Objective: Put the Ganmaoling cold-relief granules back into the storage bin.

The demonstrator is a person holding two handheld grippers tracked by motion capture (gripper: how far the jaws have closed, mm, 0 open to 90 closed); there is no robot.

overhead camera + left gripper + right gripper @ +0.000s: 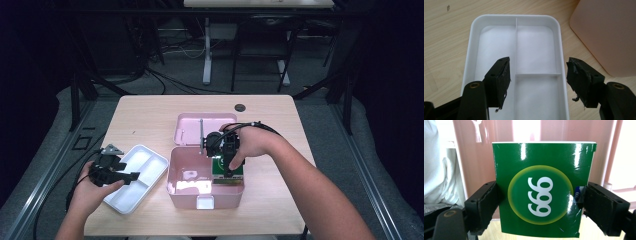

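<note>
Tongs of the right hand (539, 202) are clamped on both sides of a green box (544, 187) printed with a white 999, held inside the pink bin (175, 187) at the centre of the high view. Left tongs (537, 82) stand apart, hovering over the white divided tray (516, 18) at lower left on the surface (145, 110).

This looks like a lab or recording workspace, not a home. A pale wooden table (150, 112) stands on grey carpet, ringed by dark metal frame struts (76, 95). Beyond the table, loose black cables (165, 80) trail across the floor beneath a second desk's white leg (207, 50), with darkness all around.
</note>
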